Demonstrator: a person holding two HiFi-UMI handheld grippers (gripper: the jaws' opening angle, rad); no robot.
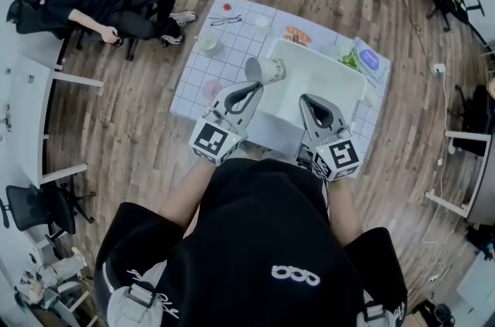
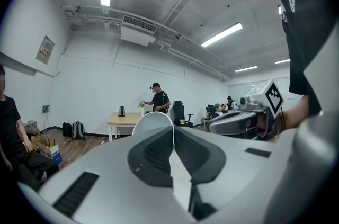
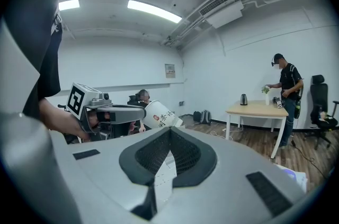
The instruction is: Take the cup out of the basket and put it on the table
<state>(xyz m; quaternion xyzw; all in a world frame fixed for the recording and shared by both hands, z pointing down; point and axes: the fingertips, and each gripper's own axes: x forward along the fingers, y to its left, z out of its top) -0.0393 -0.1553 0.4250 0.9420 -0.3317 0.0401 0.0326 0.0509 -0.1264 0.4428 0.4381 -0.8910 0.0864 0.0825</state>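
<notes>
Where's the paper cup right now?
The paper cup is off the table, near the middle of the head view. It is tipped on its side, pinched by the left gripper above the left edge of the white basket.

Head view looks steeply down; 2 gripper views face level, seemingly sharing a desk (image 2: pixel 126 120).

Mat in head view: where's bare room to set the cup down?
Bare mat left of the basket, between the pale bowl and pink disc. Far edge is crowded: white dish, orange item.
</notes>
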